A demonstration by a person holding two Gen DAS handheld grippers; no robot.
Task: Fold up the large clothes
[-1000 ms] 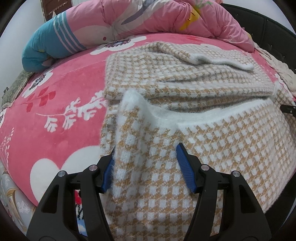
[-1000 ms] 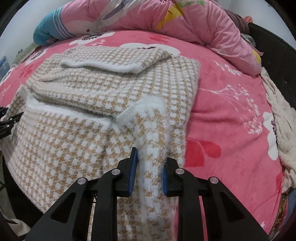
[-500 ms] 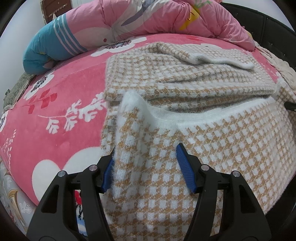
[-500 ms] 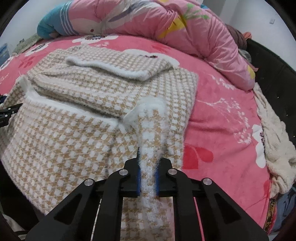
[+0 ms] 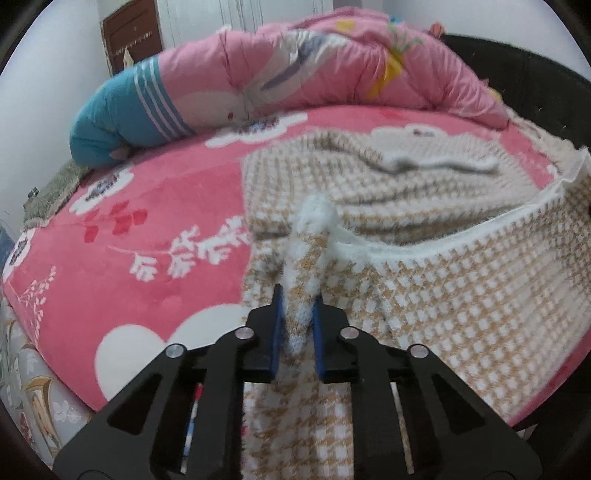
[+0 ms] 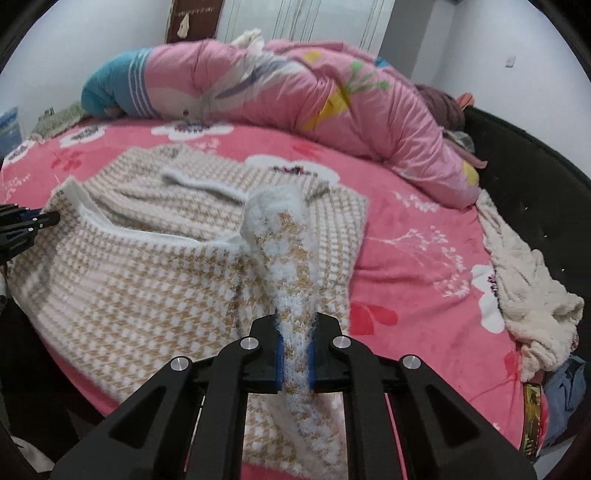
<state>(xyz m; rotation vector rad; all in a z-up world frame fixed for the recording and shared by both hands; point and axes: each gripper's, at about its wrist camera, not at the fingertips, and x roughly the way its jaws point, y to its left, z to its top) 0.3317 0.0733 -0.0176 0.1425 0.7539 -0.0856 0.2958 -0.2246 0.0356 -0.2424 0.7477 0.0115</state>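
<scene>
My left gripper point(image 5: 297, 319) has its jaws pinching a bunched fold at the left corner of the tan-and-white checked sweater point(image 5: 461, 295), lifted off the pink bed point(image 5: 147, 258). The sweater's hem spans between my hands. My right gripper point(image 6: 295, 354) has its jaws pressed on the right corner fold, raised likewise.

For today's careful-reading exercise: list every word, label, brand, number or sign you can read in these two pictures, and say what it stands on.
None can be read.
Dark panel on the far wall: pale marks, too blurred.
Strip at the bed's edge: print too small.
</scene>
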